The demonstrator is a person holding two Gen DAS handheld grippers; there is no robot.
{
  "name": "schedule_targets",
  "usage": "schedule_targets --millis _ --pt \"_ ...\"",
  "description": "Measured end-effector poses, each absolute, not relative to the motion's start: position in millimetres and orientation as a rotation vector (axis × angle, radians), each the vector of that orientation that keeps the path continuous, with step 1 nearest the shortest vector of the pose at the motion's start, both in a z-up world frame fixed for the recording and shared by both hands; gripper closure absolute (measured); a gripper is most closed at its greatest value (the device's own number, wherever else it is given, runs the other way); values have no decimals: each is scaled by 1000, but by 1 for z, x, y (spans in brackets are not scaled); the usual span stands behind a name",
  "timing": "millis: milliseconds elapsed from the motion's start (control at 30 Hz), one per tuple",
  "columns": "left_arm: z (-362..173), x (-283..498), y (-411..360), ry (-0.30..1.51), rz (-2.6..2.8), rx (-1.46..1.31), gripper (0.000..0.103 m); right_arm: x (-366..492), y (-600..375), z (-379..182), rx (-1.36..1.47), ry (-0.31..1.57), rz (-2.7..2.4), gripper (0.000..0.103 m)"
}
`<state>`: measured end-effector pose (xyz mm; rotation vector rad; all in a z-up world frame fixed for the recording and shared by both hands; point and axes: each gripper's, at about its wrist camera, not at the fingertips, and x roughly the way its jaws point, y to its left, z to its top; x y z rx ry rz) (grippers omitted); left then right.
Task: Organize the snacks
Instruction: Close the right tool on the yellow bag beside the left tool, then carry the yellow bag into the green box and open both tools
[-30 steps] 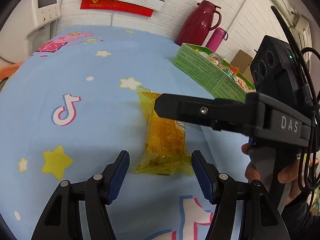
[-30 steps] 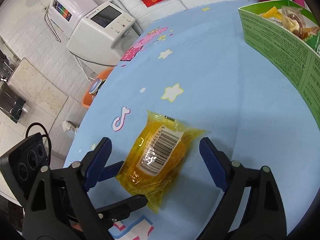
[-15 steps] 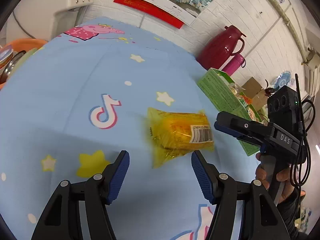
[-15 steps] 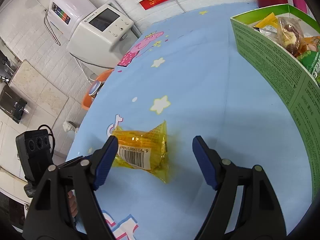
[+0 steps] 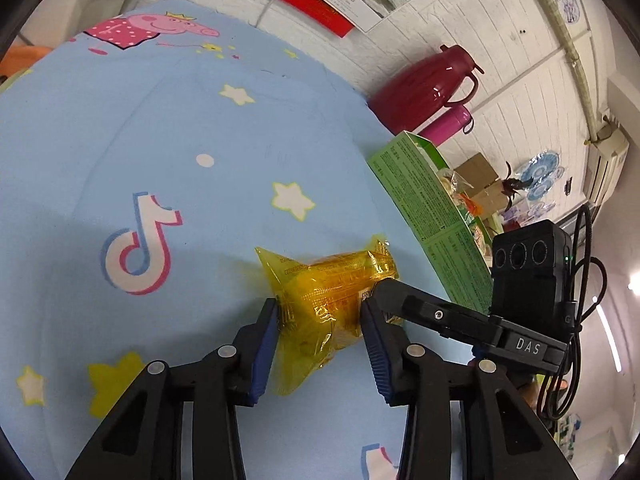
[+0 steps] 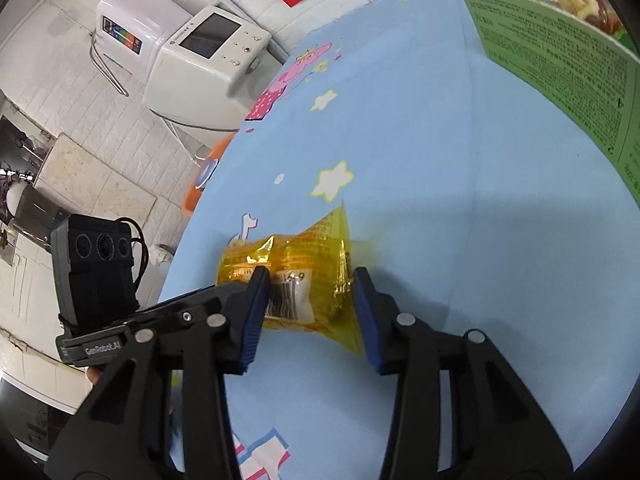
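Left wrist view: the desk [image 5: 168, 128], covered in blue cartoon cloth, carries the green snack box [image 5: 424, 204] at far right and the yellow snack packet [image 5: 332, 292] lying flat near centre. The packet's long axis runs obliquely toward the box. Both the left gripper [image 5: 320, 344] and the right gripper [image 6: 308, 312] are seen with narrowed jaws clamping the packet from opposite ends, equally near.

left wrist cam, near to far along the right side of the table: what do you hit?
left gripper closed on the yellow snack packet → green snack box → pink bottle → red thermos jug → white brick wall.
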<state>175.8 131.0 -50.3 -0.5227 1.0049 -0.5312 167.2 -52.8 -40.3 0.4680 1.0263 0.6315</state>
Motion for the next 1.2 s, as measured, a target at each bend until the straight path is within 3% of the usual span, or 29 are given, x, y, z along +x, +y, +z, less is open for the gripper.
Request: schedule_targets --millis 267,633,867,1133,1200 --pt "-7 172 103 936 -582 -466 62 148 -83 6 474 872 603 59" --pt "61 207 -3 845 -732 -308 62 138 -189 53 574 671 478 59" --pt "77 252 -76 835 -802 -237 62 165 -248 61 634 620 385 59" --pt "59 309 -120 873 -759 -220 57 219 -287 40 668 647 290 57" --pt "52 317 -127 881 -706 -188 47 221 -296 34 667 640 256 30"
